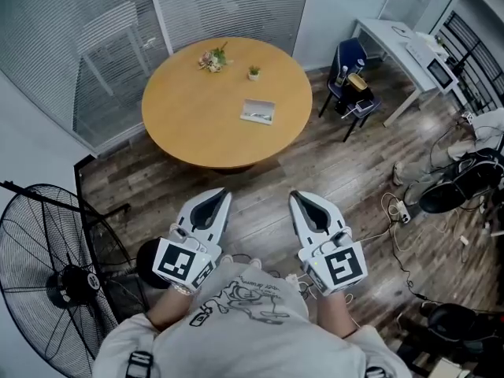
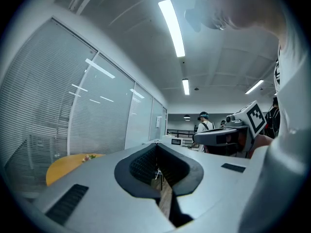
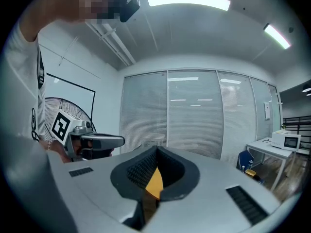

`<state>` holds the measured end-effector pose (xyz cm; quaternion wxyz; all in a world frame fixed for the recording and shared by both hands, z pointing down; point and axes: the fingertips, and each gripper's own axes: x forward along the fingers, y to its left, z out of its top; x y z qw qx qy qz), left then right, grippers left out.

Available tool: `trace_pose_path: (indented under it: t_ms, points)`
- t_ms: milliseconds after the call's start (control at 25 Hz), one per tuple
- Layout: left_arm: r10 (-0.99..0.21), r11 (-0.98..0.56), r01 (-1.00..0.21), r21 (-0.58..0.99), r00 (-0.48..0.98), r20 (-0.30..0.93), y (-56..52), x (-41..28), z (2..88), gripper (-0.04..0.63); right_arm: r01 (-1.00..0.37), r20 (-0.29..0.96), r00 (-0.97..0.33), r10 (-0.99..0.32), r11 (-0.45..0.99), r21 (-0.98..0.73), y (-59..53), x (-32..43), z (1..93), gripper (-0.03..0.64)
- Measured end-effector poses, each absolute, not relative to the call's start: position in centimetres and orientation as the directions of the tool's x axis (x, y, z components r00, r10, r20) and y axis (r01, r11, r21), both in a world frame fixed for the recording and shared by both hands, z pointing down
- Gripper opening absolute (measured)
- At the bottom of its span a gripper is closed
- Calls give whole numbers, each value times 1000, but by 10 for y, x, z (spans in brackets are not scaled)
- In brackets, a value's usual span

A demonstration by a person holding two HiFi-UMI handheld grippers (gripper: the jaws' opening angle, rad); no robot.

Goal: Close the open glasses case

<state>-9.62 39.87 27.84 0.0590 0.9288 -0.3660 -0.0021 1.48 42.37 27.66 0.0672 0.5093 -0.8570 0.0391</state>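
Note:
The open glasses case point(image 1: 257, 112) lies on the right half of the round wooden table point(image 1: 197, 124), showing its pale inside. Both grippers are held close to the person's chest, well short of the table and above the floor. My left gripper point(image 1: 222, 193) has its jaws together with nothing between them, and so does my right gripper point(image 1: 296, 196). In the left gripper view the jaws of the left gripper point(image 2: 156, 147) meet at the tip, with a strip of the table point(image 2: 68, 164) at the left. The right gripper view shows the right gripper point(image 3: 156, 152) shut, pointing toward the table point(image 3: 154, 182).
A flower sprig point(image 1: 213, 59) and a small potted plant point(image 1: 253, 72) sit at the table's far side. A standing fan point(image 1: 55, 278) is at the near left. A blue chair point(image 1: 350, 77) and a white desk point(image 1: 405, 50) stand at the right, with cables point(image 1: 409, 235) on the floor.

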Motion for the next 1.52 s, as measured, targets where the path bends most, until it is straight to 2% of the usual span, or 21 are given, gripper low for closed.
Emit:
trace_pose_path:
  t_ms: [480,1160,1360,1520]
  points:
    - [-691,-713,-690,124,722,48,419,-57,287,21,-870,167,-487,-857,493,-9,440,51,286,9]
    - [-706,-698,-706,116,706,49,392,-58,292,21,-858,158,-510,-846,514,-14,411,51,290,9]
    - [-709,-696,-708,120,704,41,376,-67,294,21,-861,71,-508,-859,507,-23,389,41,279,9]
    - [-711,-693,-710,124,702,45,352,-76,296,21,-852,137,-520,-843,523,-12,369,32,290,9]
